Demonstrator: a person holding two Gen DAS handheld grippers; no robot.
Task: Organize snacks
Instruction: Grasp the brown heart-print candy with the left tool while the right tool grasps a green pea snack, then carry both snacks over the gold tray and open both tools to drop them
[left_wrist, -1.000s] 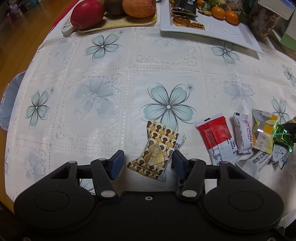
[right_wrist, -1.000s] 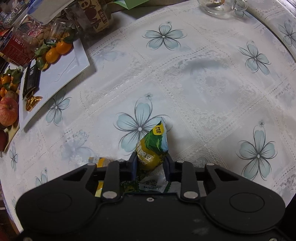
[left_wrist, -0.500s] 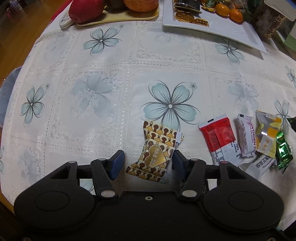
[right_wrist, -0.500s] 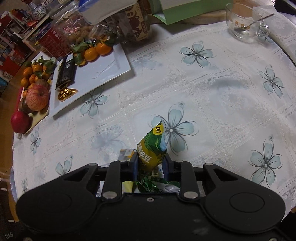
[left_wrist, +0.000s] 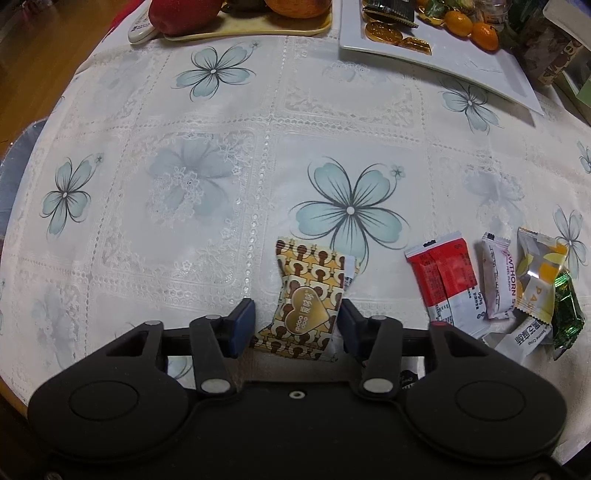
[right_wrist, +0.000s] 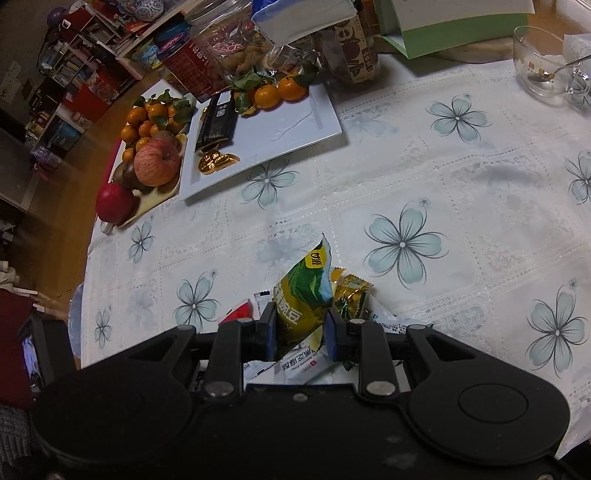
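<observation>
Gold-and-brown snack packet (left_wrist: 306, 302) lies lengthwise between the closing left gripper (left_wrist: 295, 325), not yet pinched, while the right gripper (right_wrist: 301, 332) clamps a green pea packet (right_wrist: 303, 299).

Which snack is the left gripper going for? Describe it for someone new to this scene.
On the flowered tablecloth, just below the big blue flower, a packet lies between the closing left gripper jaws. Unlike the red, white and green wrappers at right, it is brown-and-gold patterned with a gold heart.

Readable print is scarce — a pale pink sachet (left_wrist: 498, 282), right of the red one, reads "HAWTHORN", partly cut off; the white packet (left_wrist: 522, 334) beside it reads "Sesame Crisp".
</observation>
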